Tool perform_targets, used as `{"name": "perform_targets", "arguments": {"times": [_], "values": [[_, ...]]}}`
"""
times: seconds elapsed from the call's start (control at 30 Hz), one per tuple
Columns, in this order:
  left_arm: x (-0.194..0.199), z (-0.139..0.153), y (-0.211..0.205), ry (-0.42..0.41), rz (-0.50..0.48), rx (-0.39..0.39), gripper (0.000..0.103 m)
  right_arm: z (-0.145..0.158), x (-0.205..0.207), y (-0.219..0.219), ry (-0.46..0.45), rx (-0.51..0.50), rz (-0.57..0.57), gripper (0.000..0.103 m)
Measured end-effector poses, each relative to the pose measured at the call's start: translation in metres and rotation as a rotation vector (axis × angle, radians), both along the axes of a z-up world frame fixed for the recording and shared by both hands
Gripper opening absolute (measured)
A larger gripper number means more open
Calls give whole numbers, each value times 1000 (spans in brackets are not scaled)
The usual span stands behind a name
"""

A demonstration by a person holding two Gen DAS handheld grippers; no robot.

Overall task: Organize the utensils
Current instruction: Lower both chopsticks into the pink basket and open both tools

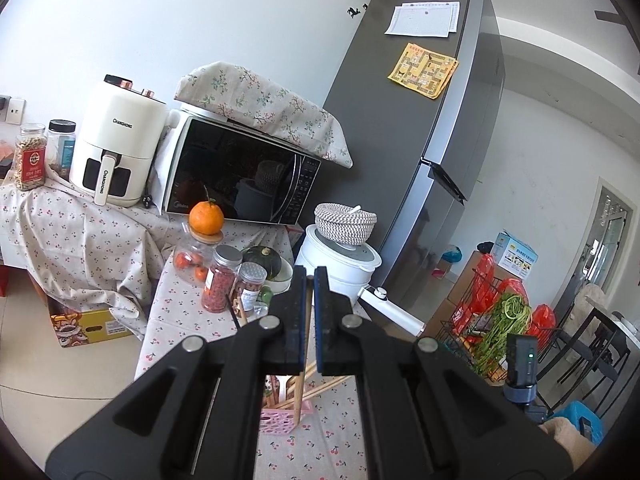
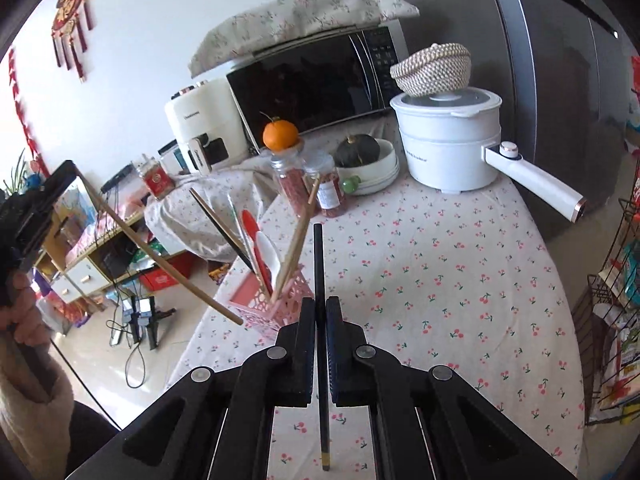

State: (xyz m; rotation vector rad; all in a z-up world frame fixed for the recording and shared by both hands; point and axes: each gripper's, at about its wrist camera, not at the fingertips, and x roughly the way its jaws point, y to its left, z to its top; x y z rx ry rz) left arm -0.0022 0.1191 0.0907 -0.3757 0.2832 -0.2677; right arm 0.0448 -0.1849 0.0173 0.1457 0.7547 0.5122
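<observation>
The right gripper [image 2: 320, 308] is clamped tight on a black chopstick [image 2: 319, 256], which runs straight up between the pads and sticks out past the fingertips, its gold-banded end hanging below the jaws over the cherry-print tablecloth [image 2: 440, 272]. Just ahead and slightly left of those fingertips stands the pink utensil basket [image 2: 276, 304], holding wooden chopsticks, another black one and red and white spoons. The left gripper [image 1: 310, 276] is likewise closed on a wooden chopstick [image 1: 301, 376], whose lower end hangs down just above the basket [image 1: 280, 420]. Beyond both grippers, further back on the table, sit spice jars [image 2: 330, 184], an orange [image 2: 281, 135], a white pot [image 2: 448, 140] and a microwave [image 2: 312, 80].
</observation>
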Motion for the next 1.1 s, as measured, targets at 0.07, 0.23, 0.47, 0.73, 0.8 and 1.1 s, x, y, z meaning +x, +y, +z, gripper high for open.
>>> {"name": "perform_targets", "arguments": {"times": [0.07,0.23,0.47,0.73,0.8,1.1], "values": [[2,0,1,-9,20,-7,4,11,-9,2,-41,19,15,5],[8,-1,3,-39,71,-10,4,30,-14,5,-85,57,21,5],[25,-11,-8,-54,124,47,4,40,-11,12,-85,52,23,5],[53,-30,-26,11,109,133,4,48,-14,21,-119,53,49,5],[62,-38,-28,41,103,145,4,51,-14,22,-126,63,47,5],[77,-53,-24,118,88,134,39,64,-2,24,-155,129,0,5]]}}
